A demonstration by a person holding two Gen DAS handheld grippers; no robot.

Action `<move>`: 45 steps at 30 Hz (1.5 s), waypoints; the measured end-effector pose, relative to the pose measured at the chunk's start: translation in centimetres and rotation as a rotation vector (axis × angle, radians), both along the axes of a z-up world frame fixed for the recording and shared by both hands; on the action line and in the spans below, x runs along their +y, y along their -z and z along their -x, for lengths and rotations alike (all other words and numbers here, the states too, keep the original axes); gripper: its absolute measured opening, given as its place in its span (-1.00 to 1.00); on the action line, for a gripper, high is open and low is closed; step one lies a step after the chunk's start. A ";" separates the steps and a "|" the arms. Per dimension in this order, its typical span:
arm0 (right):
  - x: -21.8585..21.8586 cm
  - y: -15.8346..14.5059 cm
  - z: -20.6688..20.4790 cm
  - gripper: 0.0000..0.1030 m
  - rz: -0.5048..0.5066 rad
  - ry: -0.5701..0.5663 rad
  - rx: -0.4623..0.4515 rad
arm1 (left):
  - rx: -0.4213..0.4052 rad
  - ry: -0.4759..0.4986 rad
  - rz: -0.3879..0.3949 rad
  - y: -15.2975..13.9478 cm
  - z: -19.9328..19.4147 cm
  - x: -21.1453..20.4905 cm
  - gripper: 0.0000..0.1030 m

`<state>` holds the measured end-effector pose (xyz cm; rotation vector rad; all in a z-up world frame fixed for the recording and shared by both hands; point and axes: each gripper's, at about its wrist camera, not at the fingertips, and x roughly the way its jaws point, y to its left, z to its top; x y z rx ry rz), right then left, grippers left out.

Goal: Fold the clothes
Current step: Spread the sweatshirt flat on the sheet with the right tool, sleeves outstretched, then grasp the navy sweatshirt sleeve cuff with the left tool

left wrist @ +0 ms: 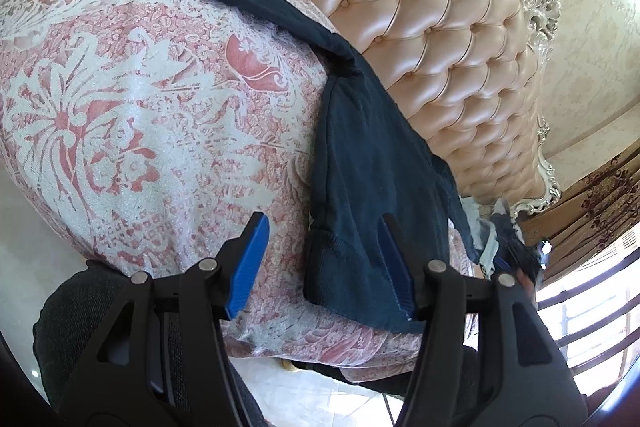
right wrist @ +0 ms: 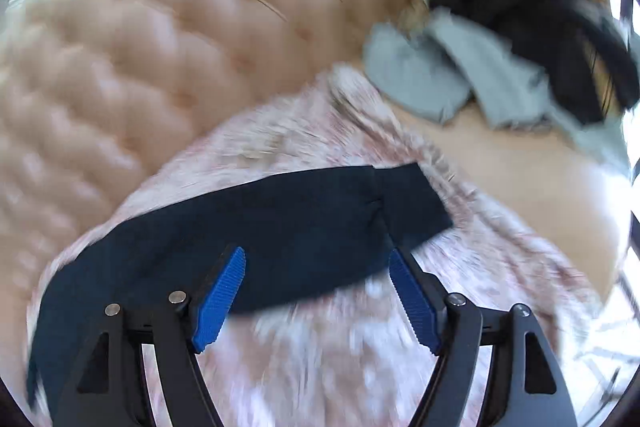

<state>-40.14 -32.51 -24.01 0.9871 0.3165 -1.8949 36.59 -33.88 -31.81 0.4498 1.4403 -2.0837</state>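
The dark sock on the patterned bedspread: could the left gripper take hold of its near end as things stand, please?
Probably yes. The left gripper is open, with the dark sock's cuff end already lying partly between its fingers on the bedspread. Nothing covers that end, so closing should catch it.

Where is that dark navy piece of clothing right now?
The dark navy garment lies stretched along the pink patterned bedspread, beside the tufted headboard; in the right wrist view it lies just beyond the open jaws.
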 end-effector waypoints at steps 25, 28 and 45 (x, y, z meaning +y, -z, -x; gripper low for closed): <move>15.3 -8.0 -23.0 0.61 0.081 -0.510 0.239 | 0.235 -0.463 -0.217 2.1 -13.2 -19.5 0.16; 15.3 -8.3 -22.0 0.61 0.093 -0.493 0.159 | 0.215 -0.464 -0.256 2.8 -12.1 -20.3 0.08; 15.8 -9.5 -18.1 0.61 0.102 -0.377 0.083 | 0.122 -0.522 -0.289 4.6 -10.3 -24.0 -0.15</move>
